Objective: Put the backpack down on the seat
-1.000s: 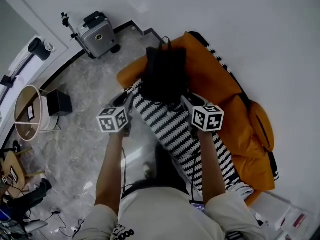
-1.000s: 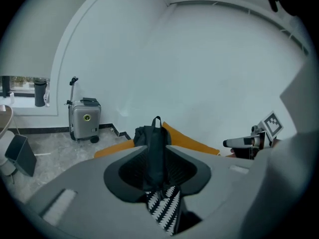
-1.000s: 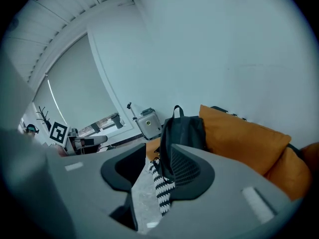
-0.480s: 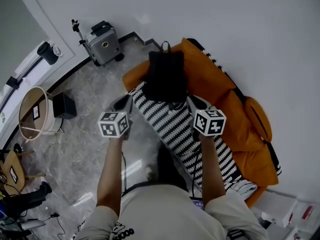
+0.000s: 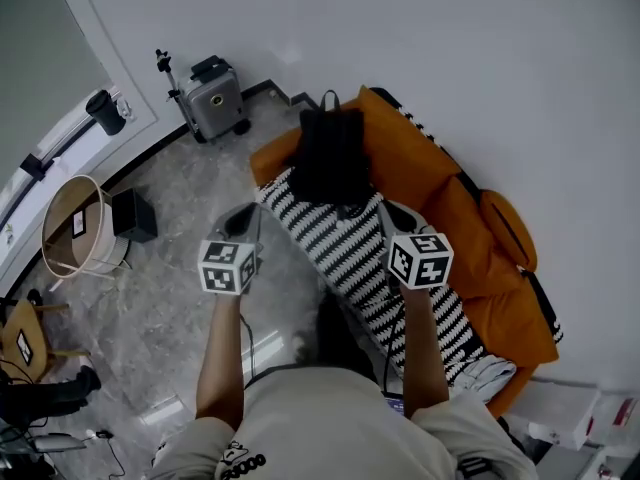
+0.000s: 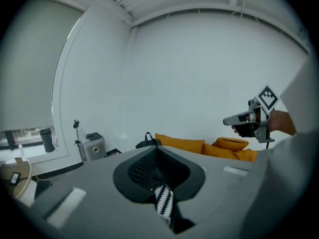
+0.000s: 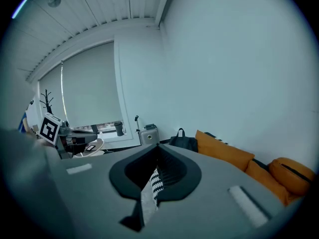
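The black backpack (image 5: 330,158) stands on the orange sofa (image 5: 420,178), leaning on its back cushion at the end of a black-and-white striped blanket (image 5: 345,248). Both grippers hover well short of it, over the blanket's edges. My left gripper (image 5: 241,220) and right gripper (image 5: 384,211) are shut; their jaws have just been closing, with nothing between them. In the left gripper view the joined jaws (image 6: 157,148) point toward the distant backpack (image 6: 146,142). The right gripper view shows the same: shut jaws (image 7: 158,145), backpack (image 7: 183,141) far beyond.
A silver suitcase (image 5: 215,98) stands by the wall left of the sofa. A round wooden side table (image 5: 75,233) and a black box (image 5: 133,215) sit on the marble floor at left. An orange bolster cushion (image 5: 510,230) lies on the sofa's right.
Both grippers have drawn back from the backpack toward me and risen, and their jaws have closed on nothing. The backpack stays put on the sofa.
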The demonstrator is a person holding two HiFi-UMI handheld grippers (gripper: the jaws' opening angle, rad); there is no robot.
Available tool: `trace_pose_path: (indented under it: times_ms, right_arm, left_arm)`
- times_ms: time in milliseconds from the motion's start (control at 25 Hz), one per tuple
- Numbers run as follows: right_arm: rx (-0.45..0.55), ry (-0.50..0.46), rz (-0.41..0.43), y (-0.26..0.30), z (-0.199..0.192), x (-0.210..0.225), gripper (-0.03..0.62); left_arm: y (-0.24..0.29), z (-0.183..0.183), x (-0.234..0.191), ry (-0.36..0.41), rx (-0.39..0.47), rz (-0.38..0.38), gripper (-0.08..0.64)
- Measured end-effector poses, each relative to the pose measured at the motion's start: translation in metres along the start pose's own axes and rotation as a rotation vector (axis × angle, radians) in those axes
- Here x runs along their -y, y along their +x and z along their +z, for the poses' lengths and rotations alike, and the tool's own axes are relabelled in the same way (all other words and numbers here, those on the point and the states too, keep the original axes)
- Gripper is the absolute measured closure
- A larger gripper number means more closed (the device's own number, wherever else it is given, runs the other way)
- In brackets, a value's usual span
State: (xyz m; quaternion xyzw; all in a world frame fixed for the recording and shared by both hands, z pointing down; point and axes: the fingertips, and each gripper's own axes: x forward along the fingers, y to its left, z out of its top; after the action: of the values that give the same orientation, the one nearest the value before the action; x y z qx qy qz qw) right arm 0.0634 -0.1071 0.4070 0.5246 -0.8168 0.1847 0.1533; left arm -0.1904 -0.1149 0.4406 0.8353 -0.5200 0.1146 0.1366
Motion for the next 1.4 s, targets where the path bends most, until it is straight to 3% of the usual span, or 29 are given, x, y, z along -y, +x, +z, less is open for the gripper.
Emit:
trace_pose_path:
  times_ms: [280,880,1240,1400]
  right_arm:
    - [0.147,0.006,0.029,-0.062,0.025,-0.029,0.589]
    - [0.29,-0.265,0.027,-0.156,0.053,-0.085,0.589]
    - [0.357,-0.339,0.012,-0.19,0.058,-0.103,0.591]
    - [0.336,-0.35,0.012,-0.19,0.053,-0.101,0.591]
  left_arm:
    - [-0.06,0.034,0.027,0.116,0.087,0.02,0.549]
    - [-0.157,0.103,0.085,0.296,0.287,0.044,0.549]
    - [-0.18,0.106,0.105,0.345,0.314,0.04,0.549]
    - [-0.181,0.103,0.109,0.345,0.307,0.045,0.549]
